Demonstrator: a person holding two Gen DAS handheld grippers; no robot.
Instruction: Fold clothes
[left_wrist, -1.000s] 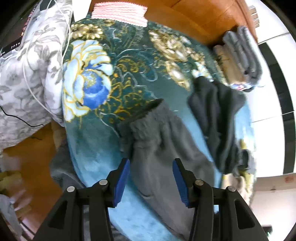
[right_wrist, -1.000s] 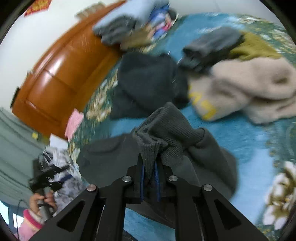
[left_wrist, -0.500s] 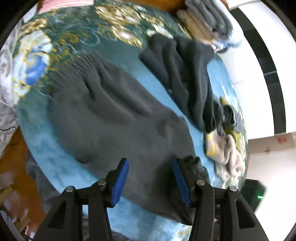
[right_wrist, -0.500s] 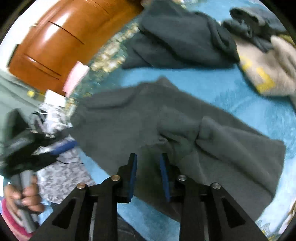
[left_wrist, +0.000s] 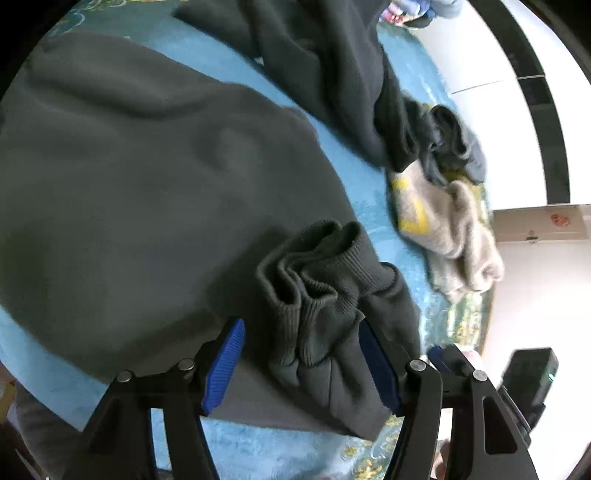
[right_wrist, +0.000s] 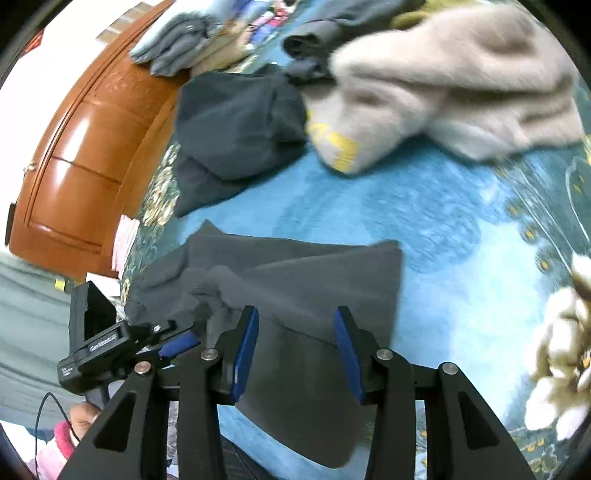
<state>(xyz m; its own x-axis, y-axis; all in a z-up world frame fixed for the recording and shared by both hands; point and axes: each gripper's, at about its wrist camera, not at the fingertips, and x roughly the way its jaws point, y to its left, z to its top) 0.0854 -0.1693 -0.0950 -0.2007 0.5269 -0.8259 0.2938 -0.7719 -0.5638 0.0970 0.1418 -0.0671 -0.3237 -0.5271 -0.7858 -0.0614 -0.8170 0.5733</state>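
A dark grey sweatshirt (left_wrist: 140, 177) lies spread on the blue floral blanket (left_wrist: 373, 192). Its ribbed cuffs (left_wrist: 314, 280) lie bunched between the fingers of my open left gripper (left_wrist: 301, 360), not clamped. In the right wrist view the same grey garment (right_wrist: 295, 280) lies folded over below my open, empty right gripper (right_wrist: 295, 347). The left gripper (right_wrist: 177, 343) shows at that view's lower left, at the garment's edge.
A darker garment (left_wrist: 332, 62) lies beyond the sweatshirt; it also shows in the right wrist view (right_wrist: 236, 125). A beige fleece with yellow marks (right_wrist: 443, 85) and a small grey piece (left_wrist: 450, 144) lie nearby. A wooden headboard (right_wrist: 85, 144) and stacked folded clothes (right_wrist: 181, 40) stand behind.
My right gripper let go of the ribbed cuff and opened wide. The cuffs now lie on the sweatshirt. My left gripper moved along the garment to the cuffs, still open.
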